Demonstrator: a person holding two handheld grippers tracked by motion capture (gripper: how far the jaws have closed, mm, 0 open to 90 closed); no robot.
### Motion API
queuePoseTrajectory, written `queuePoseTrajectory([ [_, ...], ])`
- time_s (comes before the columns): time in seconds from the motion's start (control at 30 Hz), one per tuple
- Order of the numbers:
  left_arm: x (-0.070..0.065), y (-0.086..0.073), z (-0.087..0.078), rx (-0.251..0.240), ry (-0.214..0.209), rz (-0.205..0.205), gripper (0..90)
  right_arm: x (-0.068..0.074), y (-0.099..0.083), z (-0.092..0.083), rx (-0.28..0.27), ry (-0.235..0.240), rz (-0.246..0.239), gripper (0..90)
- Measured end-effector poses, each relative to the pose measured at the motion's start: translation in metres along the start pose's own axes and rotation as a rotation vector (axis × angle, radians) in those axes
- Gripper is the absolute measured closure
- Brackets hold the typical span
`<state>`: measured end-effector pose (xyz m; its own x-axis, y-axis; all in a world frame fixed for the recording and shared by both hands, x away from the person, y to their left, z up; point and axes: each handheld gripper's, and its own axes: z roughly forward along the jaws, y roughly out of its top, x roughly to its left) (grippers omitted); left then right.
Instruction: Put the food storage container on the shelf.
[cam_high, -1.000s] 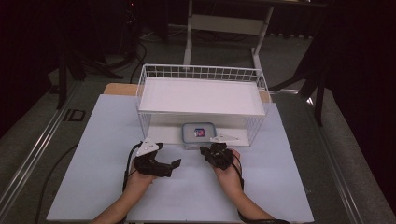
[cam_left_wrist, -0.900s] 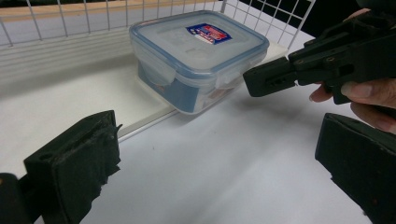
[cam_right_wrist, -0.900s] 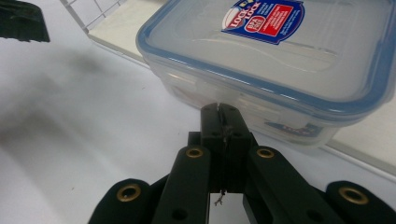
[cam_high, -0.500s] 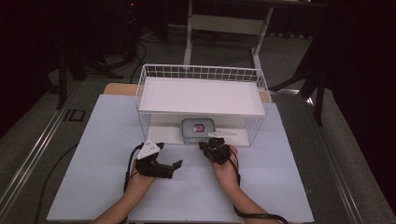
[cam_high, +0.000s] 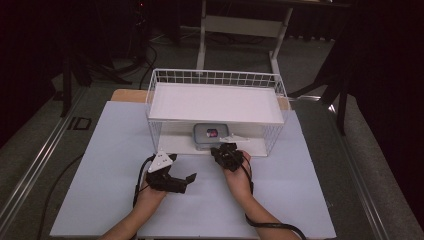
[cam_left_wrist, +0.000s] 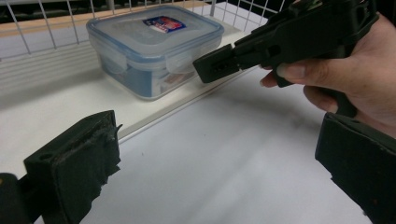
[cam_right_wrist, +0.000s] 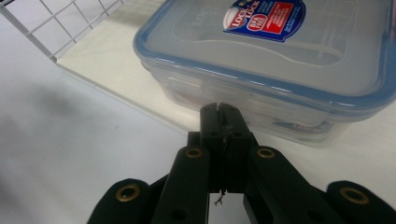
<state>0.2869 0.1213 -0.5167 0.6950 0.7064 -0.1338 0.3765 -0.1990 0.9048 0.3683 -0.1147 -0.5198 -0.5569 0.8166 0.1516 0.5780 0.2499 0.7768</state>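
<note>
One clear plastic container (cam_high: 211, 136) with a blue-rimmed snap lid and a red-and-blue label sits on the lower shelf of one white wire rack (cam_high: 216, 116), under the rack's upper shelf and near the open front edge. The rack stands at the far side of one white table mat (cam_high: 110, 165). Two grippers are in use, one per hand. The right gripper (cam_high: 223, 150) is just in front of the container, at the rack's front edge; in the right gripper view its jaws are pressed together with nothing between them, tips (cam_right_wrist: 220, 114) pointing at the container's near side wall (cam_right_wrist: 261, 112). Contact with the wall cannot be judged. The left gripper (cam_high: 189, 179) rests on the mat, well in front of the rack and to the left of the container, jaws spread wide and empty; its view shows both pads (cam_left_wrist: 74, 163) apart, with the container (cam_left_wrist: 156, 46) and the right gripper (cam_left_wrist: 210, 65) ahead.
</note>
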Motion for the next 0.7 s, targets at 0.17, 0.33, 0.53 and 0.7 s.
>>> queuePoseTrajectory([
  [0.17,0.002,0.000,-0.002,-0.003,0.006,-0.004,0.8,0.005,0.005,0.004,-0.005,-0.007,-0.020,89.2],
  [0.33,0.003,0.000,-0.003,-0.008,0.009,-0.012,0.8,0.007,0.010,0.008,-0.015,-0.011,-0.019,88.9],
  [0.53,0.002,0.000,-0.003,-0.008,0.008,-0.009,0.8,0.006,0.016,0.016,-0.023,-0.018,-0.004,88.8],
  [0.7,0.001,0.000,-0.003,-0.006,0.006,-0.003,0.8,0.004,0.018,0.020,-0.027,-0.037,-0.021,87.9],
])
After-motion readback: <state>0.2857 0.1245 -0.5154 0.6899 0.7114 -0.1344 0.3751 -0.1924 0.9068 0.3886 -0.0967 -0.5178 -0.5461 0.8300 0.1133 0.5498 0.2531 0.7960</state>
